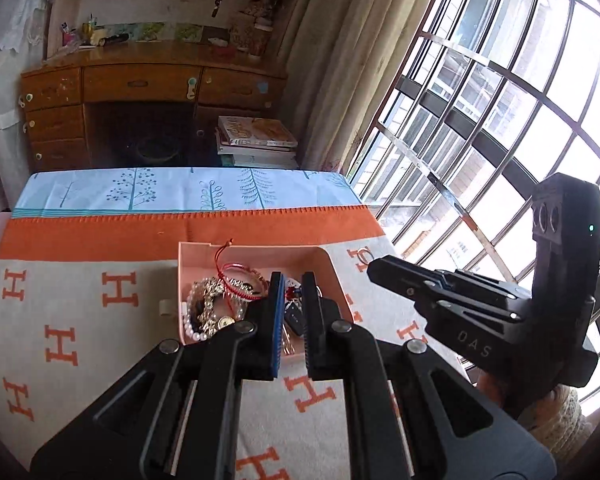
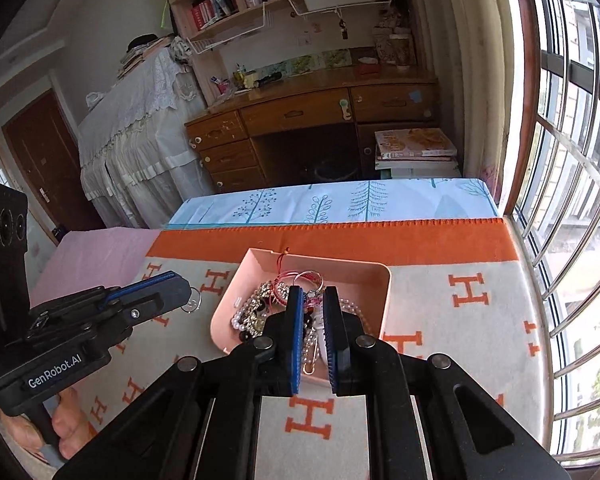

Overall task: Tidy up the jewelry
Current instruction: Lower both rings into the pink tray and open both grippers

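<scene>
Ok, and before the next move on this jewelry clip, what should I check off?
1. Pink tray flat on the blanket, within reach of both tools: ok.
2. Left tool jaws apart, nothing between them: ok.
3. Right tool jaws apart, nothing between them: ok.
4. Pieces separated for a single pick: not ok; the pearl strand, red cord bracelet and other pieces lie heaped together.
5. All pieces inside the tray: not ok; a clear ring sits outside it, to its left.
6. Whether that ring touches the left tool's tip: cannot tell.
</scene>
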